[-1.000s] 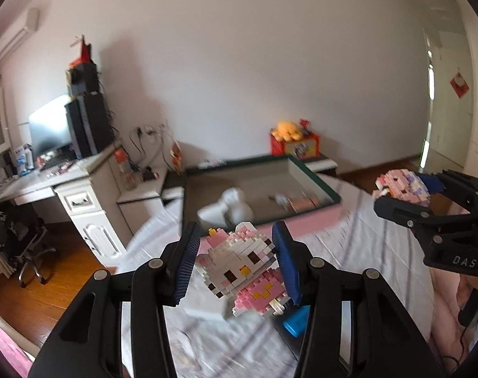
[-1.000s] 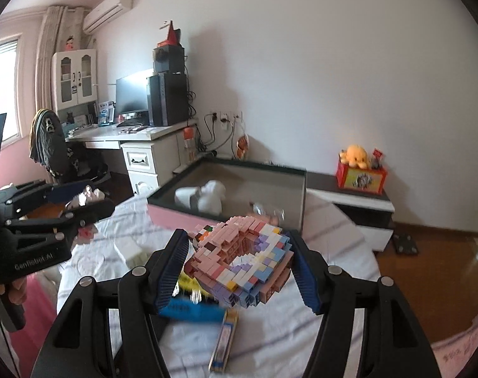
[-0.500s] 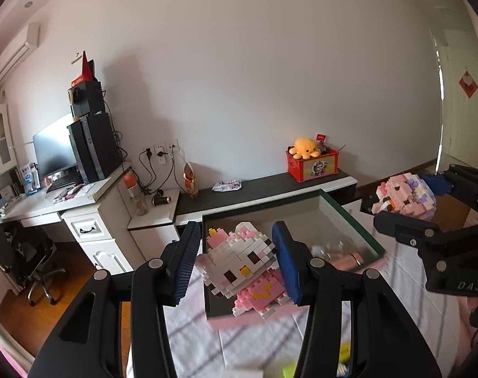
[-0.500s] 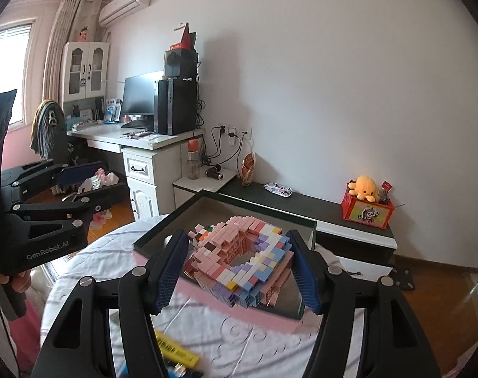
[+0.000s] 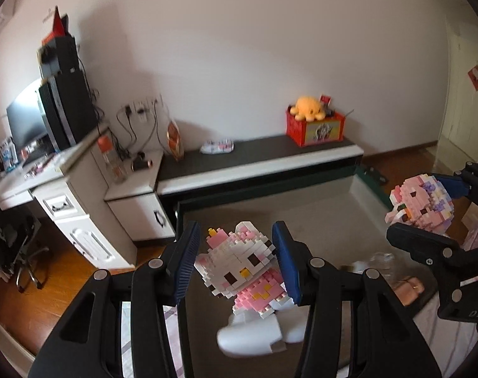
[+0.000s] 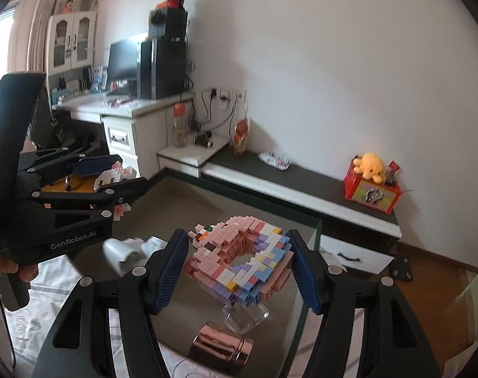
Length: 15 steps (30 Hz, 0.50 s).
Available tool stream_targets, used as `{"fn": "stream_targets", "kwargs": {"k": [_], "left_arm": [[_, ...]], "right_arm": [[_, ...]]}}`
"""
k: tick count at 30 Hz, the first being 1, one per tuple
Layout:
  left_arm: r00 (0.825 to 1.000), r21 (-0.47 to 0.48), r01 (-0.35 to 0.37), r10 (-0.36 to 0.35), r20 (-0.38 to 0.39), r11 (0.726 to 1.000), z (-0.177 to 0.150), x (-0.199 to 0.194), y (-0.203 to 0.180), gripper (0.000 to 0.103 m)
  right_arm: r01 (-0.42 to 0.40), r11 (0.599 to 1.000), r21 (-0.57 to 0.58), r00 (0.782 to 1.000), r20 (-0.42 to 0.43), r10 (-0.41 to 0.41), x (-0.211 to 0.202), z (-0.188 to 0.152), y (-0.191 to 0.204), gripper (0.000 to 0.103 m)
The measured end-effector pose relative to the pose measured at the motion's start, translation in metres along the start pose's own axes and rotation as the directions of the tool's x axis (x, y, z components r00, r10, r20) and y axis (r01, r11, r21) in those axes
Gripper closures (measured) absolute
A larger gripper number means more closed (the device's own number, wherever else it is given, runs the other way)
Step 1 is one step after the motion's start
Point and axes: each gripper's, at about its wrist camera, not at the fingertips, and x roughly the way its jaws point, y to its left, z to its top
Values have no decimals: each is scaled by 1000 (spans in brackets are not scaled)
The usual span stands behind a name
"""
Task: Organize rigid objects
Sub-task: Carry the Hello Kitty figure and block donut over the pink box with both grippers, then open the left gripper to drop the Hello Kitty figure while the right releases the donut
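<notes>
A white and pink brick-built cat figure (image 5: 242,271) sits between the blue pads of my left gripper (image 5: 237,263), which is shut on it. My right gripper (image 6: 239,266) is shut on a pink, purple and blue brick-built ring-shaped model (image 6: 240,263). Both grippers hang over a large dark-rimmed box (image 5: 305,189) with a grey floor. In the left wrist view the right gripper (image 5: 424,208) shows at the right edge with its model (image 5: 419,204). In the right wrist view the left gripper (image 6: 105,174) appears at the left, a hand on its handle.
Inside the box lie a white object (image 5: 251,335), a copper-coloured tin (image 6: 221,348) and a clear glass piece (image 6: 243,315). A patterned cloth (image 6: 47,302) covers the surface beside the box. Behind stand a low dark bench (image 5: 257,154), a red toy box (image 5: 316,124) and a white desk (image 5: 65,195).
Both grippers have travelled forward with their models, from over the cloth to above the box. The loose items on the cloth have dropped out of view. Neither grip has changed.
</notes>
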Motion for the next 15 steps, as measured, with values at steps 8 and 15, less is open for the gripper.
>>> {"fn": "stream_targets", "kwargs": {"k": [8, 15], "left_arm": [[995, -11, -4, 3, -101, 1000, -18, 49, 6, 54], [997, -22, -15, 13, -82, 1000, -23, 43, 6, 51]], "right_arm": [[-38, 999, -27, 992, -121, 35, 56, 1, 5, 38], [-51, 998, -42, 981, -188, 42, 83, 1, 13, 38]]}}
